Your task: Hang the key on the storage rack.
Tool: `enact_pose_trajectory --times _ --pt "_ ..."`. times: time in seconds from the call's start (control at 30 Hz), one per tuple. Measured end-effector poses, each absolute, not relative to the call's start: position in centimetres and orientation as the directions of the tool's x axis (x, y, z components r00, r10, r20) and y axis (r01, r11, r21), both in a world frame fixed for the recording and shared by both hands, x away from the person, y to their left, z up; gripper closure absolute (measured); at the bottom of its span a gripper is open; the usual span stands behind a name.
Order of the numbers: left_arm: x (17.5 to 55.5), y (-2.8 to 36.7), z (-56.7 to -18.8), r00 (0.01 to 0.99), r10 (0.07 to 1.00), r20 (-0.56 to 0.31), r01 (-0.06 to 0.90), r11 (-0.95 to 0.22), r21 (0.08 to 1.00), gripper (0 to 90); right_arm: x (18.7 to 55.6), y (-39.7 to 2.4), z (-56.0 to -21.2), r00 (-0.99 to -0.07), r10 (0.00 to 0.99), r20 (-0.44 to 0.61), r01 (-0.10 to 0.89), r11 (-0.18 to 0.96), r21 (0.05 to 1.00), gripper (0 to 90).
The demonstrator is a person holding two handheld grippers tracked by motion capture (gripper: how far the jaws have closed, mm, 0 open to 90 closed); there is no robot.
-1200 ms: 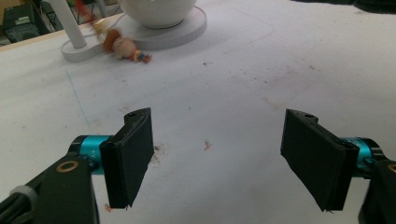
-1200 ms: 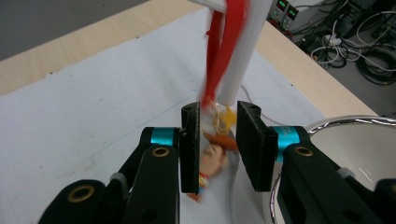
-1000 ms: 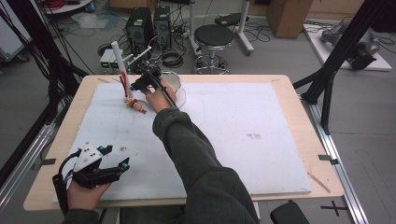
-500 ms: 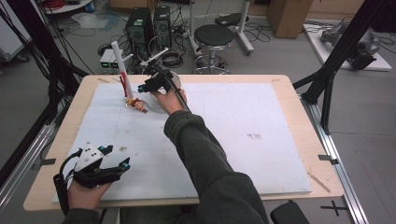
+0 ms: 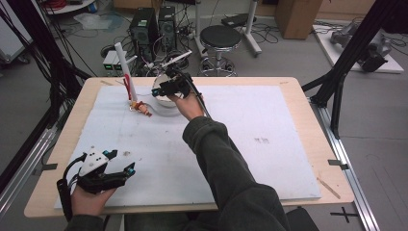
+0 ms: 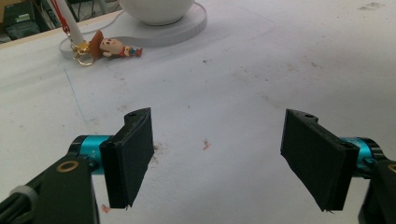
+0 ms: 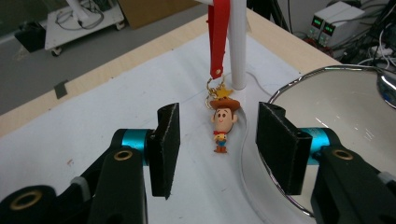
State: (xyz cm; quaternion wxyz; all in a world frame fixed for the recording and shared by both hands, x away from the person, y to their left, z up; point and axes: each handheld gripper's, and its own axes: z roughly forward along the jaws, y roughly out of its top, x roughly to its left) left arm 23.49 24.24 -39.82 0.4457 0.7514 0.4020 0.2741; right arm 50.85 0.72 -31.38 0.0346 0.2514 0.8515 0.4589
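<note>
The cowboy figure keychain (image 7: pixel 221 122) lies flat on the white mat (image 5: pixel 269 159), at the centre of the right gripper view and in the upper left of the high view, its gold ring clipped to a red strap (image 7: pixel 217 37) hanging beside a white post (image 7: pixel 238 42). It looks light, hard and small, likely to skid; the body gives the better hold. The right gripper (image 7: pixel 217 148) hovers above it, jaws just opening, nothing between them. A mirror (image 7: pixel 345 116) sits just right. The left gripper (image 5: pixel 120 162) rests parted at lower left
</note>
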Motion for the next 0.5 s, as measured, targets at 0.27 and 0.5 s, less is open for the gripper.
enact_pose_trajectory --times 0.27,0.5 --pt "23.5 24.2 -39.9 0.528 0.847 0.054 0.358 -0.280 0.891 25.8 50.5 -2.0 -31.5 -0.863 0.443 0.243 0.436 0.410 0.801 41.3" --pt "23.5 24.2 -39.9 0.527 0.848 0.058 0.359 -0.284 0.889 25.8 49.6 -4.4 -31.6 -0.862 0.445 0.242 0.425 0.374 0.824 38.8"
